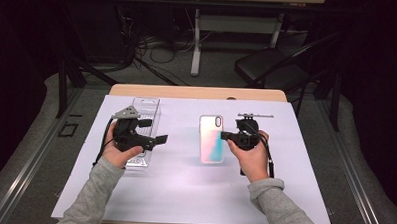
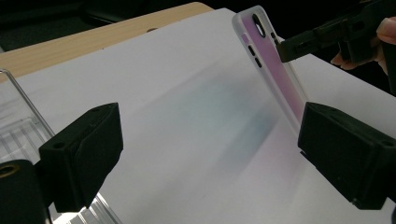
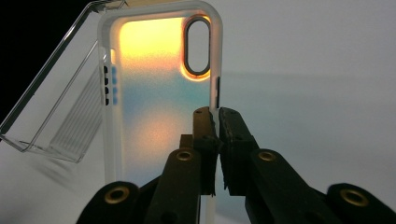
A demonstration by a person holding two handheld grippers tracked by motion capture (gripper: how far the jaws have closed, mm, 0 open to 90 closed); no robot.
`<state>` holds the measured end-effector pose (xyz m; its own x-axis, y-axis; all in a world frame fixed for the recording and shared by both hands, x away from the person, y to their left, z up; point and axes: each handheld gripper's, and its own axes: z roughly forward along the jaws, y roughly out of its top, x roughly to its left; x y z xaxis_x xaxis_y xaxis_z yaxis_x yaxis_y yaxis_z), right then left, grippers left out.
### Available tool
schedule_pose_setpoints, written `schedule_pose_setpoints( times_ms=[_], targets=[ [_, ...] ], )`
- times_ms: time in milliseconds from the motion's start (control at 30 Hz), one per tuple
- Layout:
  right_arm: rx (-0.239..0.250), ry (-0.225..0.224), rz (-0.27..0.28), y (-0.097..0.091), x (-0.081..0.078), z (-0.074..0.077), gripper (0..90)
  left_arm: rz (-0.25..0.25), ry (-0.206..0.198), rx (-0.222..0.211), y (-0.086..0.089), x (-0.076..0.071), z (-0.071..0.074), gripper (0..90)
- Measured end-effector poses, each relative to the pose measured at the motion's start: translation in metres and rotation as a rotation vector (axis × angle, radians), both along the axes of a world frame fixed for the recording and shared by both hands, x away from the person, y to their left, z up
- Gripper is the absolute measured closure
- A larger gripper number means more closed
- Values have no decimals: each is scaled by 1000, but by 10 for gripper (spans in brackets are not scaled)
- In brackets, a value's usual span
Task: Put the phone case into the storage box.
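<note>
A translucent phone case (image 1: pixel 210 142) with a pink-to-teal tint and an oval camera hole is in the middle of the white sheet (image 1: pixel 184 186). My right gripper (image 1: pixel 226 136) is shut on its right side edge; in the right gripper view the pads (image 3: pixel 208 122) pinch the rim of the case (image 3: pixel 154 107) just below the camera hole. The case (image 2: pixel 275 70) looks tilted up off the sheet, casting a coloured glow beneath it. My left gripper (image 1: pixel 155 131) stands open left of the case, pointing toward it, with nothing between its fingers (image 2: pixel 84 149).
A clear plastic packaging tray (image 1: pixel 145 106) lies under and behind the left hand, also seen as a clear plastic tray (image 3: pixel 70 116) beyond the case. The wooden table edge (image 1: pixel 197 92) runs along the far side. A chair (image 1: pixel 268 64) and desk legs stand beyond.
</note>
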<state>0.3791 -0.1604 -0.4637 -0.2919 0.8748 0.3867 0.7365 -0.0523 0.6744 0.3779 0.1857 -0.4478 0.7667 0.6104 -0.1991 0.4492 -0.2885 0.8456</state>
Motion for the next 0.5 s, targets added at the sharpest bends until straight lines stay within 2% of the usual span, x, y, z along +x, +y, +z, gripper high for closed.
schedule_pose_setpoints(
  times_ms=[267, 500],
  targets=[
    [3, -56, 10, 12, -5, 0, 859, -12, 11, 2, -10, -2, -3, 69],
    [27, -66, 19, 21, -6, 0, 860, -22, 18, -14, -19, -5, -6, 82]
  ],
)
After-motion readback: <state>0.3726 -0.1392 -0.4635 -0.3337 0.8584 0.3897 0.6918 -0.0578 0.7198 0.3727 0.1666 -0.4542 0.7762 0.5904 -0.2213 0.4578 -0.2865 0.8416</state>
